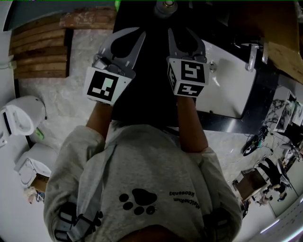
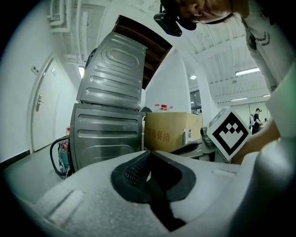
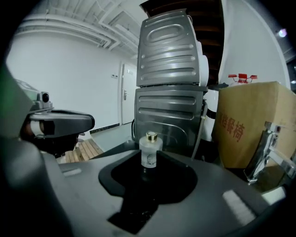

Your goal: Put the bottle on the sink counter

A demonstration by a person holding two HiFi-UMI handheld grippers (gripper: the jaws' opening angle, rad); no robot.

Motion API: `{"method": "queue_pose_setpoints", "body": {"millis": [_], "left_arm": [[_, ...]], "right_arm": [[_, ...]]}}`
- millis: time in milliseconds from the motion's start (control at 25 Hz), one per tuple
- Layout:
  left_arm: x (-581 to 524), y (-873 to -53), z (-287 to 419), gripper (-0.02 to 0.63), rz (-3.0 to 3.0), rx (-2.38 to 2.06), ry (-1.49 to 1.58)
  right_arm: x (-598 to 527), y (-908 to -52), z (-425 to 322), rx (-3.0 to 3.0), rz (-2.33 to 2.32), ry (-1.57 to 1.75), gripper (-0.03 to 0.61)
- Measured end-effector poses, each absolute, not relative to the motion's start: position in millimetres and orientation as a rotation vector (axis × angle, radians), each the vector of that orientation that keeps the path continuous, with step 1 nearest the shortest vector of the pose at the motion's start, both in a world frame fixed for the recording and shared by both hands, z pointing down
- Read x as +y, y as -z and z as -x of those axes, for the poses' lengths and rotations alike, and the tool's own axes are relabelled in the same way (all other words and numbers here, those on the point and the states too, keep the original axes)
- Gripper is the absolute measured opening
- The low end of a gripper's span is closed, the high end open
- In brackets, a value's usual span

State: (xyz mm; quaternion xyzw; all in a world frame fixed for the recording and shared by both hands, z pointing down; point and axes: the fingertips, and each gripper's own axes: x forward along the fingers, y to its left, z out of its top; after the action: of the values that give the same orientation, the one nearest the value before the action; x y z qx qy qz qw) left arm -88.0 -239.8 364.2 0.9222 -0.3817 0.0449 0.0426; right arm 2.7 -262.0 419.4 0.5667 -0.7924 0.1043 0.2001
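Note:
A small frosted white bottle (image 3: 150,152) with a gold cap stands upright on the dark counter (image 1: 142,94). It is just beyond the fingertips of my right gripper (image 3: 149,163). From above, the bottle (image 1: 165,6) shows at the top edge, ahead of the right gripper (image 1: 179,30). The right jaws stand a little apart and do not press on the bottle, so it stands free. My left gripper (image 1: 141,33) hovers beside the right one over the counter. Its tips (image 2: 149,152) meet, with nothing between them.
A white sink basin (image 1: 232,90) with a faucet (image 1: 251,56) lies to the right of the counter. A grey metal appliance (image 3: 169,115) and a cardboard box (image 3: 249,125) stand behind the bottle. A toilet (image 1: 19,116) and wooden slats (image 1: 40,47) are at left.

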Motion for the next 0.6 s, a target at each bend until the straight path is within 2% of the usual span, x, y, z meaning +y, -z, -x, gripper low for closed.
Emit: {"method": "queue_pose_setpoints", "body": {"millis": [80, 160, 600], "left_arm": [[-228, -352, 90, 0.002, -2.83, -1.185, -0.12], [-216, -341, 89, 0.002, -2.838, -1.201, -0.101], [-143, -284, 80, 0.002, -2.817, -1.262, -0.024]], "right_arm": [[-248, -404, -5, -2.224, -1.615, -0.266, 0.046], [-234, -388, -10, -2.236, -1.65, -0.24, 0.008], [-149, -292, -30, -2.33, -1.791, -0.054, 0.002]]}}
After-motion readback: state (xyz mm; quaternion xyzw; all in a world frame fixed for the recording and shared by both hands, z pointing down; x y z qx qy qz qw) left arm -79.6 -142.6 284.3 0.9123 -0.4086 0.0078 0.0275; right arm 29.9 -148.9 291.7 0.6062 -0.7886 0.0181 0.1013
